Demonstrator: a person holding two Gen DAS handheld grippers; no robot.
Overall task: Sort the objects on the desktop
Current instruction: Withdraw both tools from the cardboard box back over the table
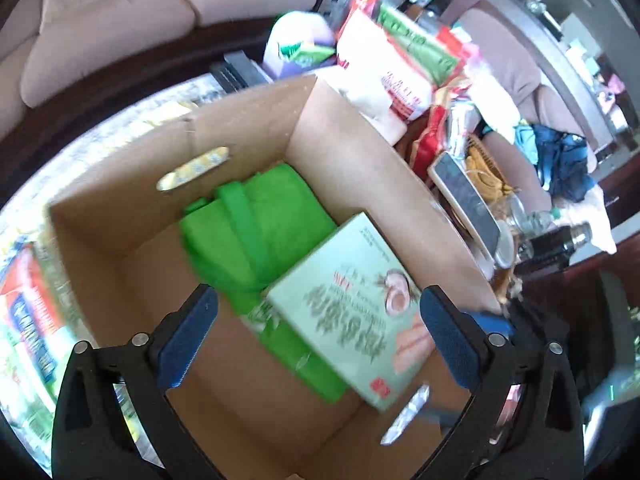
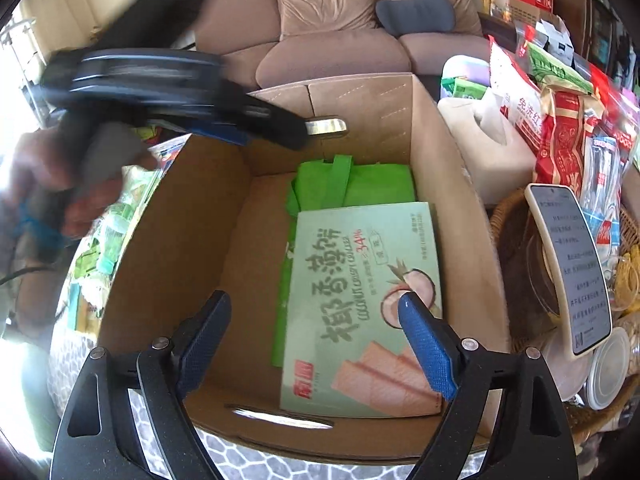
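Coconut wafer box point(image 2: 360, 312) lies flat inside the cardboard carton point(image 2: 452, 184), on top of a folded green cloth bag point(image 2: 356, 180), toward the carton's right wall. Left gripper point(image 1: 320, 332) spread wide, nothing between the jaws, above the carton. Right gripper point(image 2: 316, 340) also spread and empty, pointing down into the carton from its near rim. In the right wrist view the left gripper shows as a blurred black shape over the carton's far left corner, with the hand point(image 2: 60, 184) behind it. The wafer box looks light and stiff, thin card, probably crushable with brittle contents; best taken across its short edges, gently. The bag is soft and floppy, pinch a fold or strap. Clutter just right of the carton: a white tissue pack point(image 2: 480, 148), snack packets point(image 2: 560, 152), a phone point(image 2: 568, 264) propped on a wicker basket point(image 2: 516, 240). The carton's walls limit side approach.
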